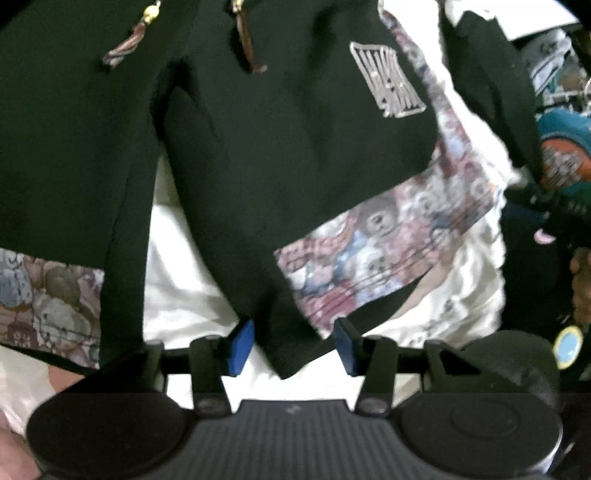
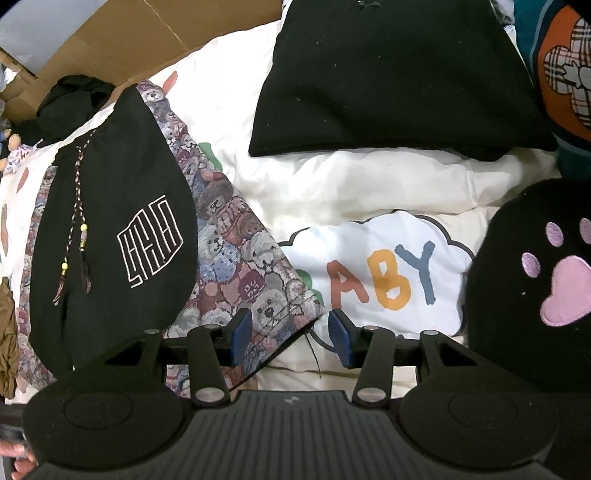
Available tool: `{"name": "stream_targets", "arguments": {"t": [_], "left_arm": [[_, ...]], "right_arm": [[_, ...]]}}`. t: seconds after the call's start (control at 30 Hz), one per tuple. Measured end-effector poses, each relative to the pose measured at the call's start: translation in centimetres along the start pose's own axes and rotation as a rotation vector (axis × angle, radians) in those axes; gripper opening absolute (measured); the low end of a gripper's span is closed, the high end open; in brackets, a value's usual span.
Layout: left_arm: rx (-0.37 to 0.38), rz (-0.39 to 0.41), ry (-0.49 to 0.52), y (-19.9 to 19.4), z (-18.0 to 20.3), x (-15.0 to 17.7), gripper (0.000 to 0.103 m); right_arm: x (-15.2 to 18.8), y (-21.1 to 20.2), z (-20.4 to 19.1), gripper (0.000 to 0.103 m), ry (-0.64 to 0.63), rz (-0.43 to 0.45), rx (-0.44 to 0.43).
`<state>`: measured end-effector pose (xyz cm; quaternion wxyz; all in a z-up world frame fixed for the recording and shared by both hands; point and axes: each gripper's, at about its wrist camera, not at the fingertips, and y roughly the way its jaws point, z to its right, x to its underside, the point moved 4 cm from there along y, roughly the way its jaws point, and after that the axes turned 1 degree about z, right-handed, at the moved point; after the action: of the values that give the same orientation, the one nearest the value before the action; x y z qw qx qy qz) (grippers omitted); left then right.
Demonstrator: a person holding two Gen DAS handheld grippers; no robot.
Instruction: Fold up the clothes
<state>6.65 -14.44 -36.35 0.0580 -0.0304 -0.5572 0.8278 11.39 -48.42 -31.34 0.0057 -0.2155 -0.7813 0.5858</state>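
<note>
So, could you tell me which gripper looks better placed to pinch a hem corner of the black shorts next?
Probably the left gripper: a black corner of the shorts already lies between its open jaws. The right gripper straddles the bear-print hem corner, partly over bare bedsheet.

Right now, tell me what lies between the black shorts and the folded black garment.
In the right wrist view, only bare white bedding separates the black shorts from the folded black garment.

Cream bedding (image 2: 332, 184); cardboard (image 2: 147, 33), perhaps boxes.
</note>
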Motion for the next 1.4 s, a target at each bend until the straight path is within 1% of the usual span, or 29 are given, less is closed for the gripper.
{"name": "stream_targets", "arguments": {"t": [0.07,0.13,0.17,0.2,0.27,0.3,0.33,0.4,0.53,0.63,0.8,0.93,1.0,1.03,1.07,1.13,1.2,1.3,1.4], "left_arm": [[-0.035,-0.008,0.034,0.8,-0.2,0.4,0.048],[-0.039,0.007,0.029,1.3,-0.7,0.6,0.042],[-0.032,0.012,0.023,1.4,-0.9,0.6,0.029],[-0.025,0.017,0.017,1.4,-1.0,0.6,0.011],[-0.001,0.019,0.020,1.4,-1.1,0.6,0.006],[-0.006,0.021,0.036,1.2,-1.0,0.6,0.005],[-0.013,0.023,0.055,1.0,-0.9,0.6,0.004],[-0.012,0.021,0.060,0.6,-1.0,0.7,0.004],[-0.028,0.018,0.066,-0.6,-1.9,0.8,0.004],[-0.057,0.025,0.042,-1.4,-2.7,0.4,0.004],[-0.071,0.036,0.015,-1.8,-4.1,0.2,0.004],[-0.070,0.033,0.018,-1.6,-4.2,0.1,0.004],[-0.070,0.030,0.024,-1.5,-4.1,0.1,0.004],[-0.067,0.028,0.025,-1.5,-4.0,0.1,0.004],[-0.062,0.026,0.027,-1.5,-3.9,0.1,0.004],[-0.055,0.026,0.036,-1.5,-3.7,0.0,0.004],[-0.051,0.030,0.047,-1.5,-3.4,0.0,0.004],[-0.012,0.024,0.052,-1.2,-2.5,-0.1,0.004],[0.015,0.015,0.078,-0.7,-1.2,0.0,0.004]], "right_arm": [[-0.1,0.2,0.0,0.051,0.008,0.005,-0.007],[-0.2,0.3,-0.1,0.051,0.008,0.006,-0.007],[-0.2,0.3,-0.2,0.051,0.005,0.007,-0.004],[-0.3,0.2,-0.1,0.051,0.004,0.009,-0.002],[-0.5,0.1,0.0,0.051,0.006,0.016,0.002],[-0.7,0.1,0.1,0.051,0.007,0.022,0.000],[-0.9,0.1,0.2,0.051,0.007,0.028,-0.001],[-1.0,0.2,0.4,0.051,0.008,0.028,0.006],[-1.3,1.3,0.4,0.051,-0.007,0.005,0.023],[-1.2,2.2,-0.1,0.051,-0.010,-0.017,0.019],[-1.0,3.1,-0.9,0.051,-0.025,-0.039,0.008],[-0.6,3.8,-1.1,0.051,-0.025,-0.065,-0.003],[-0.3,4.2,-1.2,0.049,-0.027,-0.079,-0.012],[-0.1,4.2,-1.2,0.036,-0.033,-0.083,-0.012],[0.0,4.3,-1.2,0.014,-0.044,-0.092,-0.011],[0.0,4.1,-1.2,0.006,-0.069,-0.110,-0.008],[-0.3,3.5,-1.2,0.005,-0.103,-0.110,0.007],[-1.0,2.7,-1.2,0.005,-0.149,-0.107,0.038],[-1.8,1.6,-1.1,0.005,-0.178,-0.098,0.081]]}}
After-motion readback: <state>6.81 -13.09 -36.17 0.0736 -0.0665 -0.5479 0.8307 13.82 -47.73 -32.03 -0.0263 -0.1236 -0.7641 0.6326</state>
